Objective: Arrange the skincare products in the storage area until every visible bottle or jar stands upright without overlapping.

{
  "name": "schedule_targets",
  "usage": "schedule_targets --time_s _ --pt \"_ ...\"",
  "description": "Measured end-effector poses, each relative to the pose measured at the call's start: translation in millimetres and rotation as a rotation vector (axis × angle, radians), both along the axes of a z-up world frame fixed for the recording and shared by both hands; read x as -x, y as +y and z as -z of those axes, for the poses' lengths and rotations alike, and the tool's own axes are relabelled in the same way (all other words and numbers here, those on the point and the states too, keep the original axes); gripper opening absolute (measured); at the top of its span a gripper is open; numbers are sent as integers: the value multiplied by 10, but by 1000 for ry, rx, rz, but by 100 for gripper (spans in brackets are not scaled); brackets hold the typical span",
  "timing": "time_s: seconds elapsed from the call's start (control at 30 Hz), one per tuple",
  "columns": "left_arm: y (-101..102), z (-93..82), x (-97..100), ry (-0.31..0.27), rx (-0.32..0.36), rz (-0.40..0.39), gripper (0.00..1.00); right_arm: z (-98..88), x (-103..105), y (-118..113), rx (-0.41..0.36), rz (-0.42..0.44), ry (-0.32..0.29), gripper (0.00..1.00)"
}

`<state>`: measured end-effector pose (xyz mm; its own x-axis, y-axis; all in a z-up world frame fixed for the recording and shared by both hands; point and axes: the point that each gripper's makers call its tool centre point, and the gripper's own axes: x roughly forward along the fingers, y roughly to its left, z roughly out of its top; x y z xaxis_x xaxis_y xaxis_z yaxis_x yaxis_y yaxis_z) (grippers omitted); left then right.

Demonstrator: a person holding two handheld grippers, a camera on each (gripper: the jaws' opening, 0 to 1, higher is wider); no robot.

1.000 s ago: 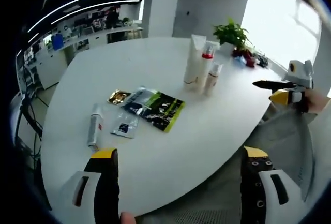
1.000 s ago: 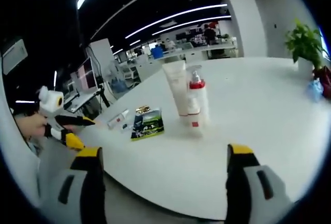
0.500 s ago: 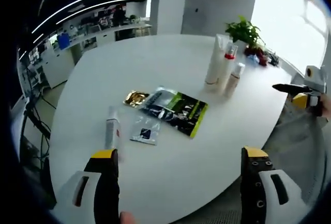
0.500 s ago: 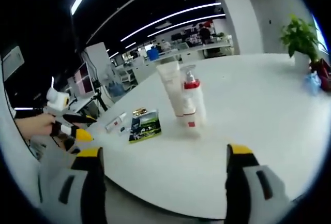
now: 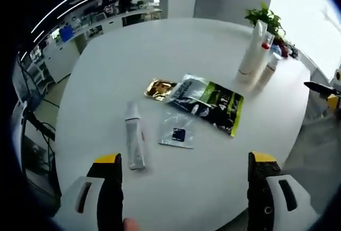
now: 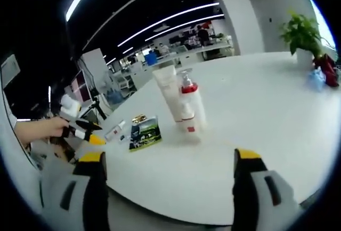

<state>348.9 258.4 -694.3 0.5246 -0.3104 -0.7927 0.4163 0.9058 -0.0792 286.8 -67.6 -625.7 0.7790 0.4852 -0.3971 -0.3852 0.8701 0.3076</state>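
A silver tube [image 5: 134, 140] lies flat on the white table [image 5: 106, 71], just beyond my open left gripper [image 5: 184, 193]. Next to it lie a clear sachet [image 5: 177, 133], a gold sachet [image 5: 160, 88] and a black-and-green pouch [image 5: 213, 102]. At the far right a tall white tube [image 5: 251, 49], a red-collared pump bottle [image 5: 262, 55] and a small bottle [image 5: 270, 64] stand upright together. In the right gripper view the white tube [image 6: 167, 91] and pump bottle [image 6: 191, 105] stand ahead of my open right gripper [image 6: 168, 193], with the pouch [image 6: 145, 133] and the lying tube [image 6: 114, 131] to the left. The left gripper [image 6: 85, 132] shows there in a hand.
A potted plant [image 5: 266, 17] and red items stand at the table's far edge, the potted plant [image 6: 301, 33] also at the right in the right gripper view. Desks and office equipment fill the room behind. The table edge runs close below both grippers.
The left gripper view has moved in over the table toward the lying tube and sachets, which now sit nearer and more central. The right gripper view has shifted only slightly.
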Motion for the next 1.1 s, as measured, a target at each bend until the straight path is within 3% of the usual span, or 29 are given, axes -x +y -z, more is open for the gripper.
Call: schedule_targets --time_s 0.4,0.83,1.1 --pt "220 254 -311 118 -67 19 90 2 -11 -29 -25 22 10 99" --pt "460 393 -585 184 -155 0 65 8 -25 -56 -35 36 17 98" --pt "475 487 -668 230 -153 -1 48 16 -27 -56 -40 40 22 96"
